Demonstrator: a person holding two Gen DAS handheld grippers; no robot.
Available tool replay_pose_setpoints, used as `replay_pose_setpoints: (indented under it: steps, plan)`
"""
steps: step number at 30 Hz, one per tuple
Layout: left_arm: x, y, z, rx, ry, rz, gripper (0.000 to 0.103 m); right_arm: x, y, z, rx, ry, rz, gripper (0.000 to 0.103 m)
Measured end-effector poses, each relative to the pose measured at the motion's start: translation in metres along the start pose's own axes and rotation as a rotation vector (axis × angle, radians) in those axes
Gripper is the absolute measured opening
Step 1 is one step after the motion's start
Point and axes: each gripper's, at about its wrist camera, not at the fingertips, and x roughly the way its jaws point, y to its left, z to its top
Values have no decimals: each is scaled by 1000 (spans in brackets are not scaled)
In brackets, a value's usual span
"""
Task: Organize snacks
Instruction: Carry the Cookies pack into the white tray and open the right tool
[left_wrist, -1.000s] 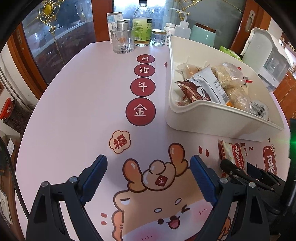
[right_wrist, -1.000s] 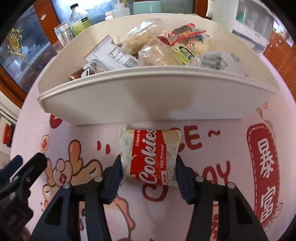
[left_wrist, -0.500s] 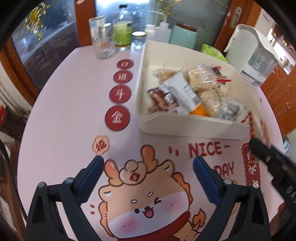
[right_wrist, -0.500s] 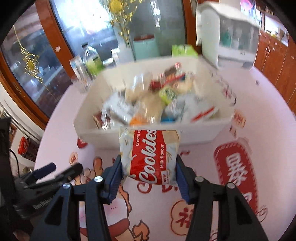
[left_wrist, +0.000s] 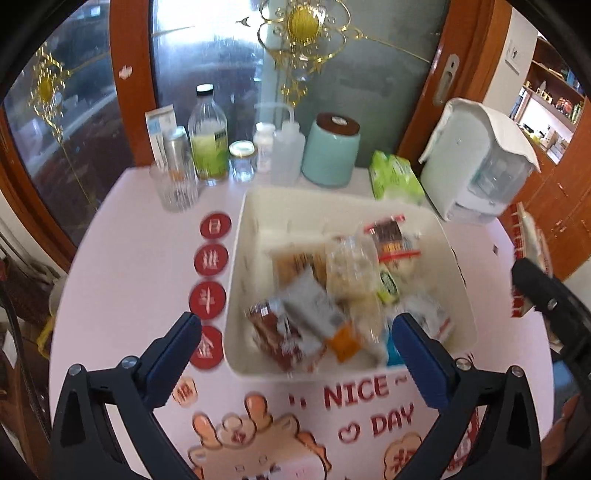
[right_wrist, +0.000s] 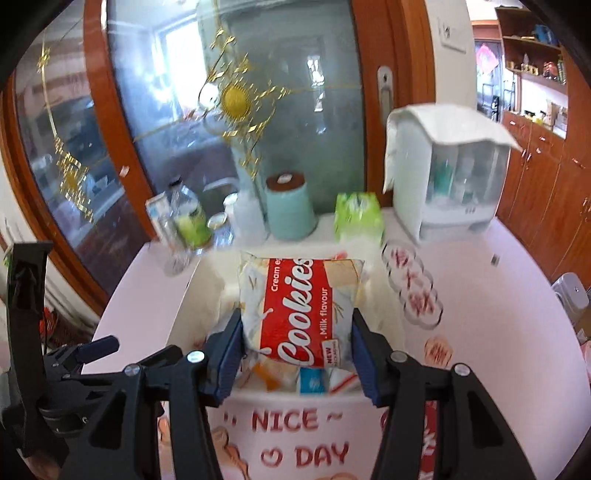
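1. Right gripper (right_wrist: 295, 345): pads clamped on both side edges of the cookies pack (right_wrist: 300, 312), red-and-white, "Cookies Milk flavour". The pack sits upright at frame centre, in front of the white bin (right_wrist: 192, 295) in the right wrist view.
2. Left gripper (left_wrist: 295, 345): jaws spread wide and have just been opening, nothing between the pads. It sits at the lower centre of the left wrist view, in front of the bin's (left_wrist: 236, 280) near edge.
3. The bin is mid-frame and holds a blurred pile of snack packets (left_wrist: 332, 295): brown, white, clear and orange wrappers.
4. Pink printed tablecloth (left_wrist: 129, 266) under everything; "NICE DAY" print is at the bottom of both views.
5. Upper frame, behind the bin: glass tumbler (left_wrist: 175, 188), green-label bottle (left_wrist: 208, 144), teal canister (left_wrist: 331, 149), green tissue pack (left_wrist: 397, 177), white dispenser (left_wrist: 476, 158).
6. The cookies pack also shows at the right edge of the left wrist view (left_wrist: 532, 258), partly cut off.
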Motion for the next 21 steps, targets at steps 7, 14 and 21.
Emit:
replay_pose_setpoints:
  steps: [7, 14, 21]
  plan:
    - [27, -8, 29, 9, -14, 48, 103, 46, -8, 29, -4, 55, 13, 62]
    - [48, -9, 24, 2, 35, 38, 103, 79, -12, 20, 13, 130, 4, 68]
    - [44, -8, 17, 15, 33, 48, 103, 78, -15, 10, 48, 145, 22, 69]
